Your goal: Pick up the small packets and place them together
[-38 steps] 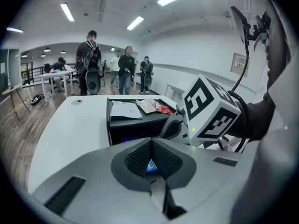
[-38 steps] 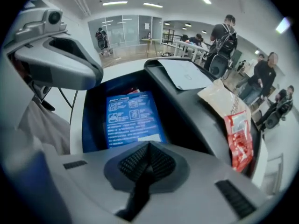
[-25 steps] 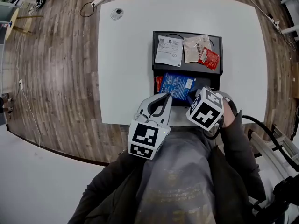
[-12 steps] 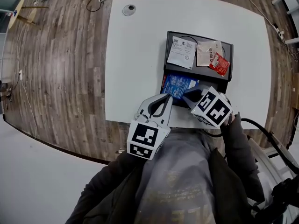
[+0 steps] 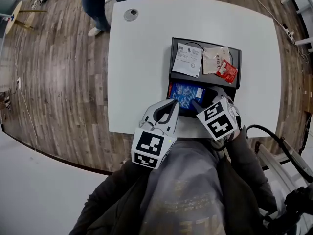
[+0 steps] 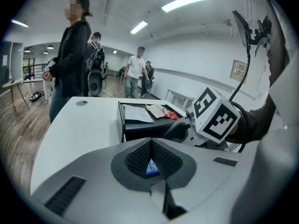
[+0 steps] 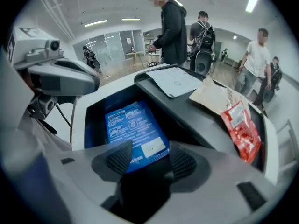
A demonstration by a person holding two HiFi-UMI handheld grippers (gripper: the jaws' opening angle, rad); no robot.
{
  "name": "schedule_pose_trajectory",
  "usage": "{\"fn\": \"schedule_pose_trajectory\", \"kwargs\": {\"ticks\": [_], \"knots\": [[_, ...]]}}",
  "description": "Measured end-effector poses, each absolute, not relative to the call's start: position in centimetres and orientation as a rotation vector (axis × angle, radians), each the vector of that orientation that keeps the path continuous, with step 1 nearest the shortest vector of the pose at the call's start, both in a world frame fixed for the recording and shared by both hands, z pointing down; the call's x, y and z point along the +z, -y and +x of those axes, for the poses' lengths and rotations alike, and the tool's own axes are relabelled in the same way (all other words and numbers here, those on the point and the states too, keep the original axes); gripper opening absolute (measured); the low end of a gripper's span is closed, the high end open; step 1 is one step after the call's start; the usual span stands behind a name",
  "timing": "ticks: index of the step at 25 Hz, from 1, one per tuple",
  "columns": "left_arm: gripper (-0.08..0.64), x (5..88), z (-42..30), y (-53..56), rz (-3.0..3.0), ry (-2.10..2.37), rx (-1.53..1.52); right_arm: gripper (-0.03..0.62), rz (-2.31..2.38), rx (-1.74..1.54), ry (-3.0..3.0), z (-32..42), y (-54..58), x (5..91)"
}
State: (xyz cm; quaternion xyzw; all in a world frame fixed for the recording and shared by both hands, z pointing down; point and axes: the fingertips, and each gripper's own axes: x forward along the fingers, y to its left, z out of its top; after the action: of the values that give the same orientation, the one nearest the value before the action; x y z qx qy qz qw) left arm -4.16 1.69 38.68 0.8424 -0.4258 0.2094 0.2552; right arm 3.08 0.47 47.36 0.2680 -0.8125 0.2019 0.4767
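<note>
A black two-level tray [image 5: 205, 39] stands on the white table [image 5: 137, 67]. Its upper level holds a white packet [image 5: 186, 59], a beige packet [image 5: 214, 60] and a red packet [image 5: 228, 72]. A blue packet [image 5: 186, 95] lies flat in the lower level. My right gripper [image 5: 196, 104] hovers at that packet's near edge; its jaws have just been opening and now stand open. In the right gripper view the blue packet [image 7: 134, 129] shows between the pads [image 7: 118, 159], which do not press it. My left gripper [image 5: 173, 104] is shut and empty, left of the tray's front.
A person [image 5: 104, 3] walks past the table's far left corner, and more people stand further back in the room [image 7: 256, 62]. A round grommet [image 5: 130, 14] sits in the tabletop. Bare table lies left of the tray. Wooden floor surrounds the table.
The right gripper's jaws have opened, and the blue packet now rests in the tray's lower level. A person has walked into view at the table's far side.
</note>
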Motion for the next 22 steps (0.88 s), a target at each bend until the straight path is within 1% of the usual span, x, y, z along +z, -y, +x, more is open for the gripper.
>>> {"fn": "schedule_pose_trajectory", "kwargs": {"ticks": [4,7,8,9,10,11,16,22], "knots": [[0.002,39.1,-4.6,-1.4,2.277,1.157,0.571,0.236,0.676,0.527,1.984,3.0,-0.2,47.9],[0.002,39.2,-4.6,-1.4,2.277,1.149,0.571,0.234,0.634,0.472,1.99,2.7,-0.4,47.9],[0.002,39.3,-4.7,-1.3,2.276,1.148,0.57,0.169,0.623,0.472,1.996,2.5,-0.6,48.0],[0.002,39.3,-4.9,-1.3,2.274,1.15,0.569,0.089,0.613,0.498,2.007,2.1,-0.9,48.0],[0.002,39.3,-5.0,-1.2,2.271,1.152,0.567,0.028,0.605,0.536,2.02,1.9,-1.1,48.1],[0.002,39.3,-5.1,-1.1,2.268,1.153,0.565,0.017,0.599,0.566,2.033,1.7,-1.2,48.1],[0.002,39.4,-5.6,-1.1,2.263,1.154,0.558,0.012,0.588,0.658,2.067,1.7,-1.2,47.8],[0.002,39.2,-5.5,-1.3,2.267,1.147,0.543,0.011,0.649,0.645,2.101,2.0,-1.2,45.8]]}}
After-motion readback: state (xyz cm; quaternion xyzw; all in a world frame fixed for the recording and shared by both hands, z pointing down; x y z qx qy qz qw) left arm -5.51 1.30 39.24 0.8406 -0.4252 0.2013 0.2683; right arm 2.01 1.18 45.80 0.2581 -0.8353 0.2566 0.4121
